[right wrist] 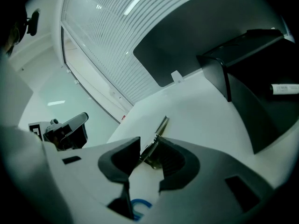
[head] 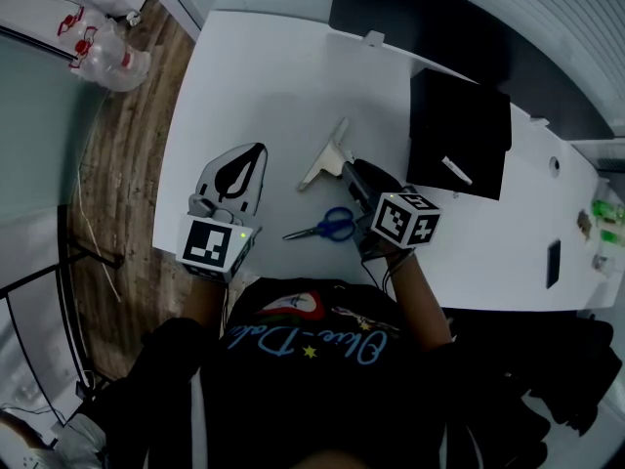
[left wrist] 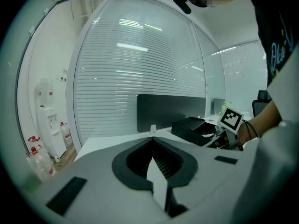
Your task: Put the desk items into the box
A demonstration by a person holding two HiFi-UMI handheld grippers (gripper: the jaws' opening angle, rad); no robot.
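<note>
A silvery stapler (head: 326, 156) lies mid-desk, its near end between the fingers of my right gripper (head: 348, 167). In the right gripper view that gripper (right wrist: 148, 146) is open, and the stapler's spring end (right wrist: 155, 149) sits in the gap beside the right-hand pad. Blue-handled scissors (head: 328, 226) lie just in front of the gripper, and one blue loop (right wrist: 138, 206) shows low between the jaws. The black box (head: 459, 115) stands open to the right with a white pen-like item (head: 456, 171) inside. My left gripper (head: 259, 150) rests on the desk to the left, shut and empty.
A dark divider panel (head: 420, 13) runs along the desk's far edge. Several plastic water bottles (head: 103, 52) lie on the wooden floor beyond the desk's left edge. A small dark flat item (head: 554, 263) and green objects (head: 605, 213) sit at the far right.
</note>
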